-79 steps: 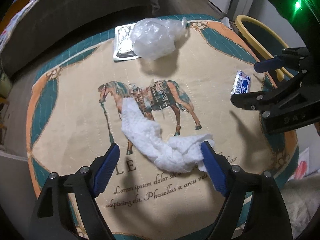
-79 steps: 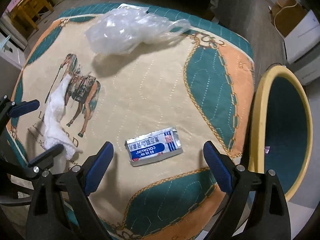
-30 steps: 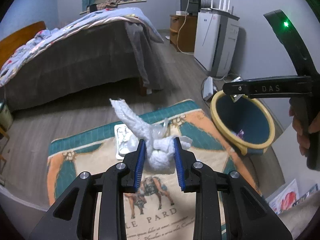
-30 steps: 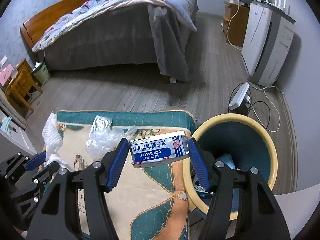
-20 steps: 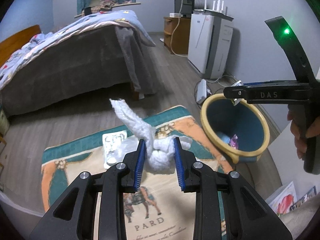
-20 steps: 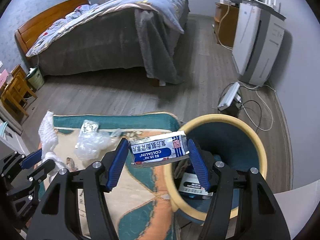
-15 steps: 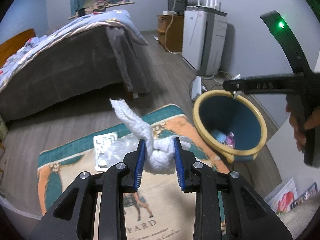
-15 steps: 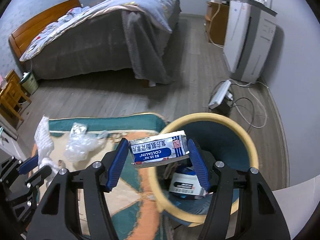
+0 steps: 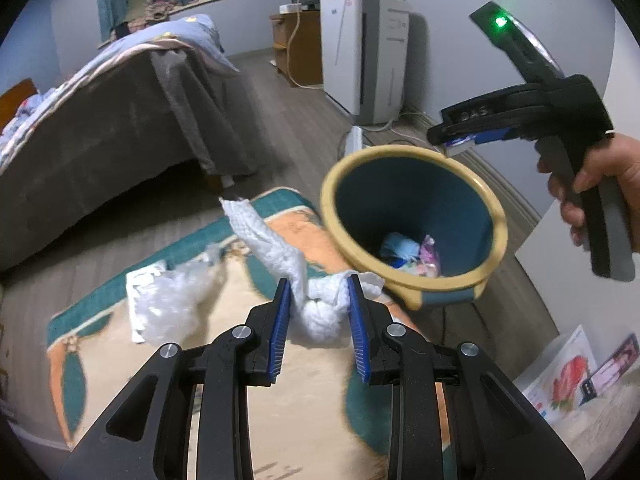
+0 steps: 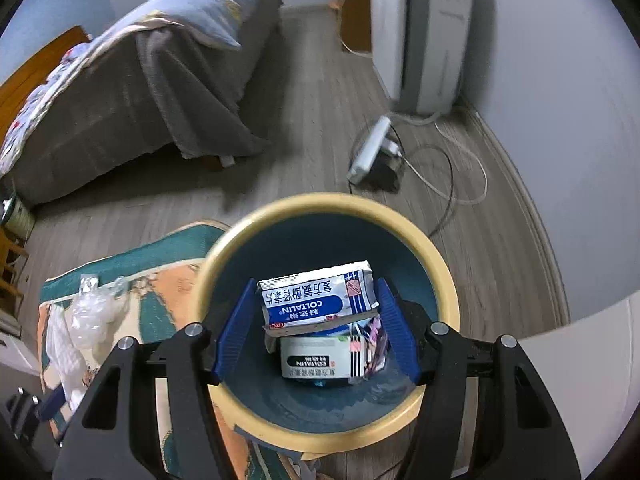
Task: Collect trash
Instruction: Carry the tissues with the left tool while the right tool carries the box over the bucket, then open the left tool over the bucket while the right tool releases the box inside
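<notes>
My left gripper [image 9: 319, 324] is shut on a crumpled white paper towel [image 9: 308, 304] and holds it above the cloth-covered table [image 9: 120, 360], next to the bin. My right gripper [image 10: 316, 328] is shut on a blue-and-white medicine sachet [image 10: 318, 300] and holds it over the open mouth of the yellow-rimmed blue bin [image 10: 440, 272]. The bin also shows in the left wrist view [image 9: 496, 216], with the right gripper [image 9: 460, 142] above its far rim. A clear plastic bag [image 9: 172, 304] and a foil blister pack [image 9: 138, 280] lie on the table.
The bin holds a white box [image 10: 320, 358] and other scraps. A bed [image 10: 120, 80], a white appliance [image 10: 420, 32] and a power strip with cables [image 10: 370, 148] stand on the wood floor beyond. Printed papers [image 9: 568, 376] lie at the right.
Both grippers lifted their trash off the table and swung right. The sachet has gone from beside the bin to over its mouth. The paper towel has come close to the bin's rim.
</notes>
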`<action>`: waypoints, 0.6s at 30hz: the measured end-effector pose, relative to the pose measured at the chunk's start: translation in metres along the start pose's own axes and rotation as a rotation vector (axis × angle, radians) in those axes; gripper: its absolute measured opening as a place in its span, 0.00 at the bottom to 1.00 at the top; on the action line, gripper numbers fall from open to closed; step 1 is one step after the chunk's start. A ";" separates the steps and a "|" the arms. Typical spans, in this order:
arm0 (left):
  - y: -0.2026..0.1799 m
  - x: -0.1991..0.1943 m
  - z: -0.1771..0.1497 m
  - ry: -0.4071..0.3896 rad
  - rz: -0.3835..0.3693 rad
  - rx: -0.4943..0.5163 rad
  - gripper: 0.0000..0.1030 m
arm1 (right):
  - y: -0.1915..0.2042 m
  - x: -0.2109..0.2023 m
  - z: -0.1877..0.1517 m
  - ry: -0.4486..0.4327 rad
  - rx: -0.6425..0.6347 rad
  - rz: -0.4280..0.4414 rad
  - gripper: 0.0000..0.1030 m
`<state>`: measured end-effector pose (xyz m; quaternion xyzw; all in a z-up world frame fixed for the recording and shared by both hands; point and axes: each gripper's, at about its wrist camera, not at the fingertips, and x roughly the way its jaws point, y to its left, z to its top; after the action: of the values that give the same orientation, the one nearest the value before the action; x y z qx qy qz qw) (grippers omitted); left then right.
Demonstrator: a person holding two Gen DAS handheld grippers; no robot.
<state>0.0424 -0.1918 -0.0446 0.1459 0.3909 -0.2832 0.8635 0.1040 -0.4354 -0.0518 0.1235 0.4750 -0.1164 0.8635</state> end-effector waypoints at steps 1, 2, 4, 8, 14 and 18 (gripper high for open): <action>-0.003 0.002 0.002 0.000 -0.009 -0.003 0.29 | -0.004 0.003 -0.001 0.006 0.015 -0.003 0.59; -0.007 0.005 0.004 0.001 -0.022 -0.008 0.29 | -0.008 0.005 -0.001 0.009 0.026 -0.005 0.59; -0.019 0.013 0.010 0.006 -0.048 -0.007 0.29 | -0.016 0.010 -0.003 0.024 0.058 -0.003 0.59; -0.041 0.030 0.019 0.032 -0.076 0.020 0.29 | -0.028 0.017 -0.005 0.045 0.095 -0.005 0.59; -0.066 0.056 0.034 0.066 -0.104 0.064 0.30 | -0.038 0.022 -0.007 0.058 0.129 0.002 0.60; -0.078 0.069 0.043 0.051 -0.077 0.119 0.30 | -0.040 0.025 -0.008 0.071 0.142 0.007 0.60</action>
<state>0.0582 -0.3006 -0.0713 0.1891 0.4005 -0.3353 0.8315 0.0984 -0.4728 -0.0813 0.1903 0.4955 -0.1424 0.8355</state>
